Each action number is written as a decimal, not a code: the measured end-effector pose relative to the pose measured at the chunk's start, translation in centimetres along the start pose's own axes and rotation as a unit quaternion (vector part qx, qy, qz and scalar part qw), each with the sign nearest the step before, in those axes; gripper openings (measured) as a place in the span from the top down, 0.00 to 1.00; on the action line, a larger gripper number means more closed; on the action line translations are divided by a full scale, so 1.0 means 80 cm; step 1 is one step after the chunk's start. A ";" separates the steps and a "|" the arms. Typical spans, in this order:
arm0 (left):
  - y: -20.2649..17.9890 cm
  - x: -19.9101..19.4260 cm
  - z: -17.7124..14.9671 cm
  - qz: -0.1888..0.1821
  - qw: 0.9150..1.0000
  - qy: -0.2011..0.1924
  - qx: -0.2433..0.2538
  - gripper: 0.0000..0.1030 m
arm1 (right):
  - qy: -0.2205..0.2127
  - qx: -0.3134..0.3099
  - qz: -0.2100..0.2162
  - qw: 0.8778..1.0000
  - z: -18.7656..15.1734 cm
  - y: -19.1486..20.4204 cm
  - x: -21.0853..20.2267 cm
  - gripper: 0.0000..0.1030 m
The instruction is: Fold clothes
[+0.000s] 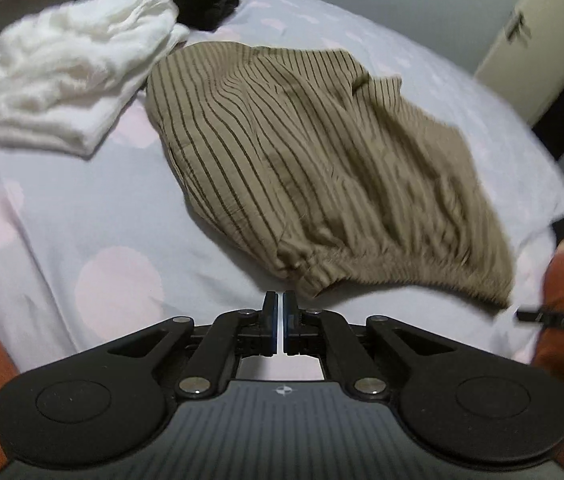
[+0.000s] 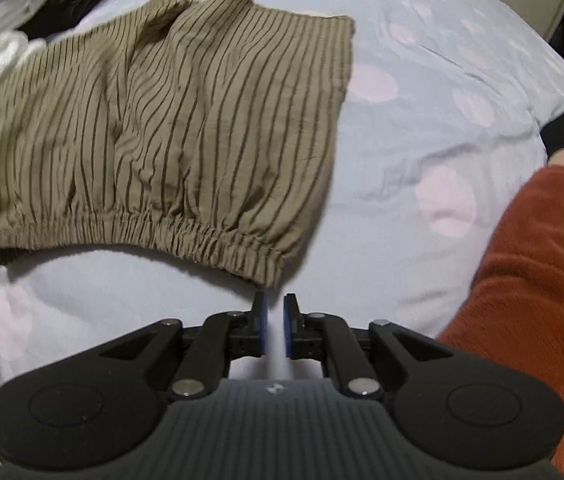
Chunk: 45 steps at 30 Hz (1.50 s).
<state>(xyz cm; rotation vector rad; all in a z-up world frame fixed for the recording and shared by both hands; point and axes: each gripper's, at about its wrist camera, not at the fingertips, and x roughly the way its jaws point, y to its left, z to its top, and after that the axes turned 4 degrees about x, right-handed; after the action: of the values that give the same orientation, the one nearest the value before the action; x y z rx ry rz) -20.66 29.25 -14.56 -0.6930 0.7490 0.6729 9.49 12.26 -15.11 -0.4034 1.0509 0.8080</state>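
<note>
Brown striped shorts (image 1: 301, 152) lie folded flat on the bed, elastic waistband toward me. In the left wrist view my left gripper (image 1: 280, 300) sits just in front of the waistband's left corner, its jaws parted by a thin slit with nothing between them. The right wrist view shows the same shorts (image 2: 170, 120). There my right gripper (image 2: 274, 304) hovers just short of the waistband's right corner, open a little wider and empty. Neither gripper touches the cloth.
The bedsheet (image 1: 82, 220) is pale lilac with pink dots. Folded white clothes (image 1: 66, 76) lie at the far left, and a black garment (image 1: 206, 4) behind them. An orange sleeve (image 2: 529, 280) fills the right side. A cream cabinet (image 1: 541, 32) stands beyond the bed.
</note>
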 end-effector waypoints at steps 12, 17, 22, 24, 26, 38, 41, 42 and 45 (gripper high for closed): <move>0.040 0.063 0.035 -0.101 0.978 0.057 -0.173 0.45 | -0.006 0.260 0.129 0.957 0.010 -0.074 0.038 0.55; 0.044 0.086 0.032 -0.088 0.977 0.061 -0.187 0.47 | -0.005 0.306 0.158 0.939 0.002 -0.082 0.072 0.55; 0.028 0.092 0.029 -0.046 0.985 0.048 -0.157 0.87 | -0.014 0.305 0.190 0.933 0.006 -0.074 0.086 0.62; 0.029 0.085 0.024 -0.022 0.986 0.043 -0.158 0.92 | -0.019 0.298 0.190 0.935 0.008 -0.071 0.085 0.70; 0.039 0.074 0.017 -0.007 0.984 0.039 -0.176 0.92 | -0.019 0.309 0.203 0.929 0.005 -0.075 0.086 0.70; 0.055 0.071 0.002 -0.009 0.983 0.034 -0.182 0.92 | 0.000 0.323 0.257 0.911 0.001 -0.074 0.104 0.78; 0.055 0.055 -0.001 -0.032 0.979 0.034 -0.199 0.92 | -0.009 0.324 0.255 0.911 -0.005 -0.082 0.093 0.89; 0.055 0.047 -0.001 -0.043 0.977 0.035 -0.207 0.92 | -0.020 0.327 0.255 0.910 -0.006 -0.085 0.081 0.90; 0.046 0.020 0.000 -0.053 0.974 0.045 -0.217 0.93 | -0.043 0.336 0.252 0.907 -0.009 -0.092 0.041 0.91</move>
<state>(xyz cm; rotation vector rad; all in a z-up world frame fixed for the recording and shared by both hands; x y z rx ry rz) -22.52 31.84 -16.97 -1.1620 0.6469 0.7183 15.41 8.31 -18.91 0.5100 1.2938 0.8439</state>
